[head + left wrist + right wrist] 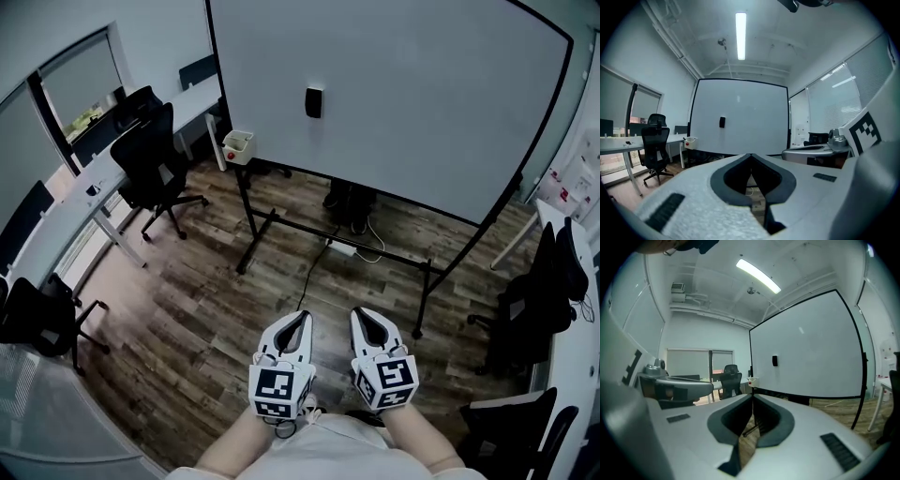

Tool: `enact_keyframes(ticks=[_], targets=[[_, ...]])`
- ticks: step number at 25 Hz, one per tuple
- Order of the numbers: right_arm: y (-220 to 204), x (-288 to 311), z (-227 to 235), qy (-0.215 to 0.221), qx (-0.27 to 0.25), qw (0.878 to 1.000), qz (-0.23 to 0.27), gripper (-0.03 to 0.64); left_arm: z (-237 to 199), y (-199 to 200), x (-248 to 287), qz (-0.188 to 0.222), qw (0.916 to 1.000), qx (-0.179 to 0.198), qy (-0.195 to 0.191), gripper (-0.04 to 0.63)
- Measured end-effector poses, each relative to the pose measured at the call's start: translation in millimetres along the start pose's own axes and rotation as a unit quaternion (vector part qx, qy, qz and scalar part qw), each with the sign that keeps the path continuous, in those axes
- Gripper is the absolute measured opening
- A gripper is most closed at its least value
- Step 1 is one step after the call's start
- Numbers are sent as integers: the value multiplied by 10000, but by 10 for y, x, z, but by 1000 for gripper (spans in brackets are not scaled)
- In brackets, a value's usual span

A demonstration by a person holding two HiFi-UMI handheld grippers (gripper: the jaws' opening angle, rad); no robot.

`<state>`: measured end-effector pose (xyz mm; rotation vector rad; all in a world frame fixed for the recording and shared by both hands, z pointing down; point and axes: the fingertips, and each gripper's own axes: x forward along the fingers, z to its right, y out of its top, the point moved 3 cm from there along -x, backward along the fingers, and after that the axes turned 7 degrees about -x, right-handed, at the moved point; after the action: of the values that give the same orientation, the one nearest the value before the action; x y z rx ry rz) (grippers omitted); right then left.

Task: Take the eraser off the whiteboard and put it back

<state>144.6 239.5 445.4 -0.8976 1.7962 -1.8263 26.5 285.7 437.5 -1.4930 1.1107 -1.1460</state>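
Note:
A black eraser (314, 102) sticks to the large whiteboard (412, 112), which stands on a black wheeled frame across the room. The eraser (722, 122) appears small and far off in the left gripper view, and the eraser (774, 361) does too in the right gripper view. My left gripper (306, 316) and right gripper (357, 313) are held side by side low in the head view, well short of the board. Both are shut with nothing between their jaws, tips touching.
A small white box (237, 145) with a red item hangs at the board's left post. Black office chairs (150, 164) and long white desks (66, 220) line the left side. More chairs (539, 300) stand at the right. A cable (309, 272) runs over the wooden floor under the board.

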Motion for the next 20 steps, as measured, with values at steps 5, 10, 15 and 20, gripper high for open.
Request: enact_keyframes(ticks=[5,10,15,20], targets=[[42,492,46,-181,128,9997,-36,28,-453,8,276,-63,9999,-104,-34,17],[-42,934,157,-121,182,9996,-197,28,-735,-66,632,-200,9992,-343,19,17],[-66,1520,391,52,231,9995,-227,28,-1014,38,1180,-215,9993,-277,129,17],[86,2206,875,110,226,9996,-128,28,-1267,331,1936,-157,9995,-127,245,17]])
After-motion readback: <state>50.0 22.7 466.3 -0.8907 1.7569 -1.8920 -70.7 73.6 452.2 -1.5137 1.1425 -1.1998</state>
